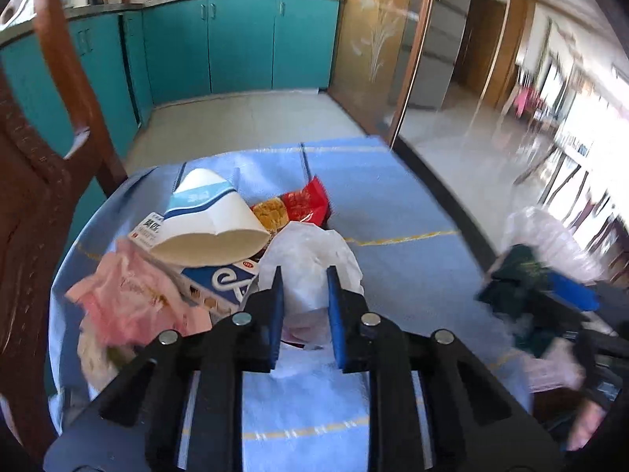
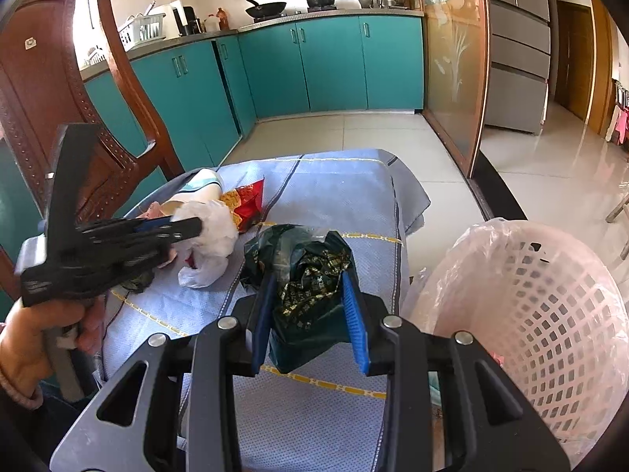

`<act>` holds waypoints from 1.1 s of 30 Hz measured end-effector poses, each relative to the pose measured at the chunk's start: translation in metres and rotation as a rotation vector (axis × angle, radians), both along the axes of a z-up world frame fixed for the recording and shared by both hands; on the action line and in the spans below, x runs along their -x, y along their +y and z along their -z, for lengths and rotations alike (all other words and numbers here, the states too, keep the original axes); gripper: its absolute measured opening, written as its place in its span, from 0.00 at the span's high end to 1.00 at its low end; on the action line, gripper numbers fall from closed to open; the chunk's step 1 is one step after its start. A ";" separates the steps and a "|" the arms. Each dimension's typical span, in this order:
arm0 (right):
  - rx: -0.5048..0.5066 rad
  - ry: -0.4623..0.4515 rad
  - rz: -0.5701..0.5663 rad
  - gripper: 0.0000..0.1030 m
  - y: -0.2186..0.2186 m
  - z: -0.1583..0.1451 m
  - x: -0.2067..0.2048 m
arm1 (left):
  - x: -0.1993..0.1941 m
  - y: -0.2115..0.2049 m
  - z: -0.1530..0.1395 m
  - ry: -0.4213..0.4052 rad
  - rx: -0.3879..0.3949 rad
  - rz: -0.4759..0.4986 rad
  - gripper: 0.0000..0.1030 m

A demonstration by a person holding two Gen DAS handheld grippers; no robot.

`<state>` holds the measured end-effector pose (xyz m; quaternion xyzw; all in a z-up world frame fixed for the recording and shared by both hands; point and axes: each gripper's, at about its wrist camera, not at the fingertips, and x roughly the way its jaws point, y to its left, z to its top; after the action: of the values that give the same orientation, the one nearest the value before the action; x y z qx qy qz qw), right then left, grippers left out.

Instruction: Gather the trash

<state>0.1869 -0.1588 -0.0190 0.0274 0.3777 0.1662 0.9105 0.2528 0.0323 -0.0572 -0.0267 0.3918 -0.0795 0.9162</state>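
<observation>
Pink crumpled plastic wrapping point(image 1: 129, 303) lies at the far left of the heap on the pale blue woven cloth with yellow stripes point(image 1: 393, 212) that covers the table, and it is untouched. Just right of it, a white paper cup with blue bands point(image 1: 212, 216) lies on its side, squashed, over a blue and white printed carton point(image 1: 224, 279), with a red and yellow snack packet point(image 1: 295, 204) behind them; none of these has been picked up. Next comes the white crumpled plastic bag point(image 1: 310, 263), which sits between the blue pads of the left gripper point(image 1: 302, 306): the pads press on its sides, so it appears pinched, though it rests on the cloth and is not yet lifted. Further right, the right gripper point(image 2: 310, 314) pinches a dark green crumpled plastic bag with gold print point(image 2: 306, 275), its blue pads squeezing the bag from both sides, near the cloth's right edge. At the far right stands the pink perforated plastic basket lined with a thin clear bag point(image 2: 550, 295), just beside the table's edge; its inside is mostly hidden, so what it already holds cannot be told. The collecting looks to be at an early or middle stage: two pieces are gripped but neither is in the basket, and at least four more pieces wait on the cloth.
</observation>
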 end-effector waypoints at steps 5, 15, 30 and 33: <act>-0.003 -0.009 -0.018 0.67 0.005 -0.001 0.005 | 0.050 0.008 -0.042 -0.200 -0.006 -0.056 0.80; 0.050 -0.057 -0.111 0.67 0.038 -0.001 0.019 | 0.133 0.002 -0.059 -0.439 -0.173 -0.244 0.79; 0.070 -0.069 -0.134 0.67 0.050 0.001 0.024 | 0.146 0.000 -0.066 -0.480 -0.184 -0.271 0.79; 0.070 -0.070 -0.135 0.67 0.050 0.000 0.025 | 0.146 -0.001 -0.065 -0.480 -0.185 -0.270 0.79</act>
<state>0.1623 -0.1091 -0.0195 -0.0359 0.3522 0.2146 0.9103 0.1064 0.0311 0.0077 0.0246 0.1622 0.0752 0.9836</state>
